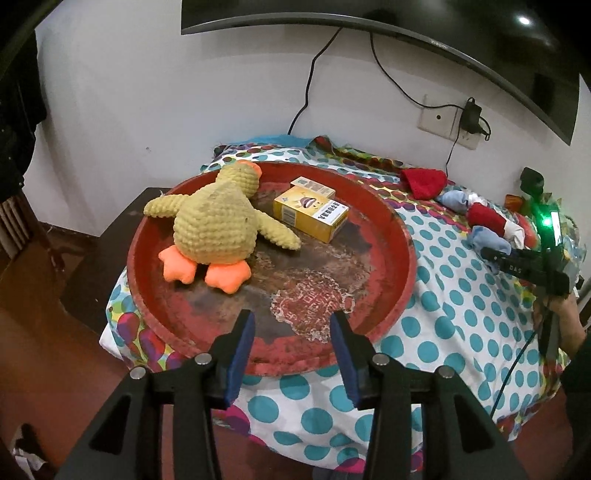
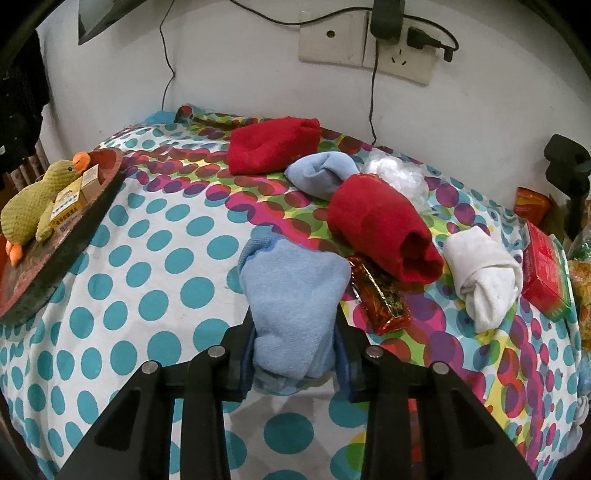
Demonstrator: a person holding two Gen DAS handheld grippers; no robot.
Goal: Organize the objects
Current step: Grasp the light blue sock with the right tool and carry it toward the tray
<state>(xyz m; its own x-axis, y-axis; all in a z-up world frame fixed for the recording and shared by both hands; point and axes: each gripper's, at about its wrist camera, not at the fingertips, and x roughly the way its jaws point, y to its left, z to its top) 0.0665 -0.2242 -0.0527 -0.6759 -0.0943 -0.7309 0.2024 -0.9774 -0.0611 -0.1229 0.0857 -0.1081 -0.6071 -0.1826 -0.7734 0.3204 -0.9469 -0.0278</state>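
Blue sock, clamped in right tool

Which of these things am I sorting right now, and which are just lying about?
In the job: red tray, plush duck, yellow boxes, light blue sock in the right tool, red socks, white sock.
Lying about: television, wall socket, charger.

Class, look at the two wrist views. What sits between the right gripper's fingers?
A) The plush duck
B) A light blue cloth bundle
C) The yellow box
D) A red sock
B: the right gripper has its pads closed against the light blue cloth bundle on the dotted tablecloth.
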